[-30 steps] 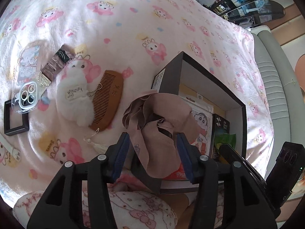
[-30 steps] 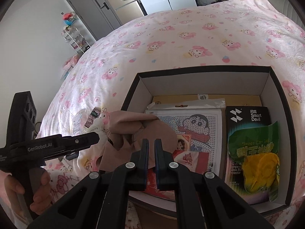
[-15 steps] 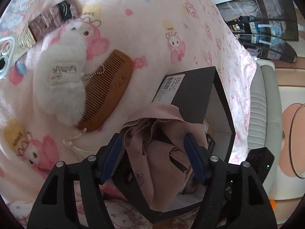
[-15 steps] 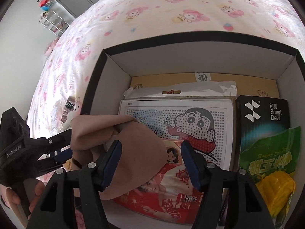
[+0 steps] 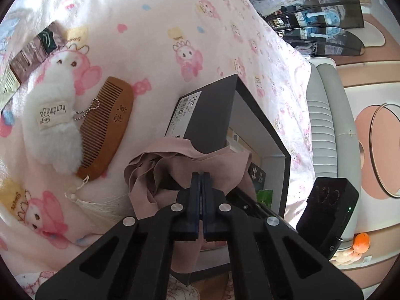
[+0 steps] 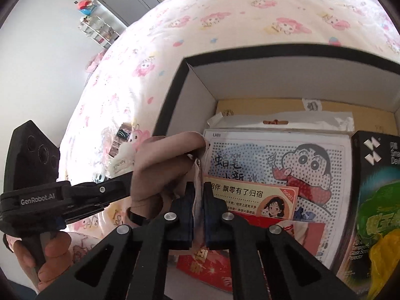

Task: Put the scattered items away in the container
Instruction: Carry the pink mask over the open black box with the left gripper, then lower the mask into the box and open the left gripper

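Note:
A pinkish-brown cloth point(image 5: 150, 175) hangs over the near corner of the open black box point(image 5: 262, 125), partly inside it. My left gripper point(image 5: 201, 175) is shut, its tips pinched into a fold of the cloth. In the right wrist view the same cloth point(image 6: 162, 160) bunches at the box's left wall point(image 6: 175, 95), and my right gripper point(image 6: 198, 190) is shut on a thin edge of it just above the box's contents. Still on the bed are a wooden comb point(image 5: 105, 127), a white plush toy point(image 5: 55, 115) and a brown packet point(image 5: 35, 50).
The box holds a cartoon picture sheet point(image 6: 287, 165), a black carton point(image 6: 375, 150) and a green and yellow bag point(image 6: 380, 225). A person's hand point(image 6: 50, 250) grips the left tool's handle. A grey padded edge point(image 5: 322, 125) runs along the bed's far side.
Both grippers stood open around the cloth half a second ago and have now closed on it. Both have sunk closer to the box, and the cloth sits lower over its corner.

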### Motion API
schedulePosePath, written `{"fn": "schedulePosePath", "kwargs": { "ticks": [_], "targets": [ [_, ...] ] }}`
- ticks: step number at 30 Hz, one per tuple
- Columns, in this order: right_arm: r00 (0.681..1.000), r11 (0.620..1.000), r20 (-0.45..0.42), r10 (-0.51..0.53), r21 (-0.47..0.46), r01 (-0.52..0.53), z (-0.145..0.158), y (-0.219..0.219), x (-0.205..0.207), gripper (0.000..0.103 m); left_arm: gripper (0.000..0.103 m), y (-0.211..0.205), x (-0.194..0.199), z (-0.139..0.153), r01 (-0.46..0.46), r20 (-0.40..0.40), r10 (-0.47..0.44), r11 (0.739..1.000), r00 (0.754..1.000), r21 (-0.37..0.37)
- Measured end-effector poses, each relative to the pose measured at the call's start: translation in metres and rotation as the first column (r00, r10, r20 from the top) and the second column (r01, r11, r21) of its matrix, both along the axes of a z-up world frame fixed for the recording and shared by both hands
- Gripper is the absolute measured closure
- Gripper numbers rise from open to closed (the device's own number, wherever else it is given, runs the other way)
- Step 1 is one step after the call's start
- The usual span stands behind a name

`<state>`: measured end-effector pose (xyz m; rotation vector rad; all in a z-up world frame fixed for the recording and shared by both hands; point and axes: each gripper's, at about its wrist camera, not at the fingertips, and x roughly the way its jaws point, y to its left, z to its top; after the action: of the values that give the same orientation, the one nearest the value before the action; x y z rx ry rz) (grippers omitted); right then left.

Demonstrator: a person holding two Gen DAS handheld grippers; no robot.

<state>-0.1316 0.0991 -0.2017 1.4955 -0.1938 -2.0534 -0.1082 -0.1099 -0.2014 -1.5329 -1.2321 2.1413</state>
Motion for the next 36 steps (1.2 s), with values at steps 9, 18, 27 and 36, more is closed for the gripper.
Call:
{"fn": "schedulePosePath", "kwargs": {
  "ticks": [9, 18, 27, 36],
  "targets": [
    [0.975, 0.993, -0.188, -0.116, -0.051, 0.108, 0.076, 0.038, 0.001, 0.100, 0.103, 0.040, -0.006, 0.061, 0.128, -0.161, -0.146, 0.985, 0.976, -0.115],
    [0.942, 0.965, -0.212, -0.261, -0.026, 0.262, 0.087, 0.102, -0.012, 0.100, 0.078, 0.072, -0.022, 0.051, 0.163, -0.091, -0.181, 0.971, 0.979, -0.173],
    [0.966, 0.962, -0.006, -0.257, 0.095, 0.257, 0.029, 0.102, -0.025, 0.097, 0.070, 0.124, -0.039, -0.007, 0.316, 0.170, -0.279, 0.913, 0.945, -0.258],
    [0.963, 0.949, -0.100, -0.251, 0.170, 0.265, 0.046, 0.108, -0.011, 0.075, 0.065, 0.135, -0.014, 0.008, 0.341, 0.136, -0.313, 0.880, 0.940, -0.330]
  ]
}}
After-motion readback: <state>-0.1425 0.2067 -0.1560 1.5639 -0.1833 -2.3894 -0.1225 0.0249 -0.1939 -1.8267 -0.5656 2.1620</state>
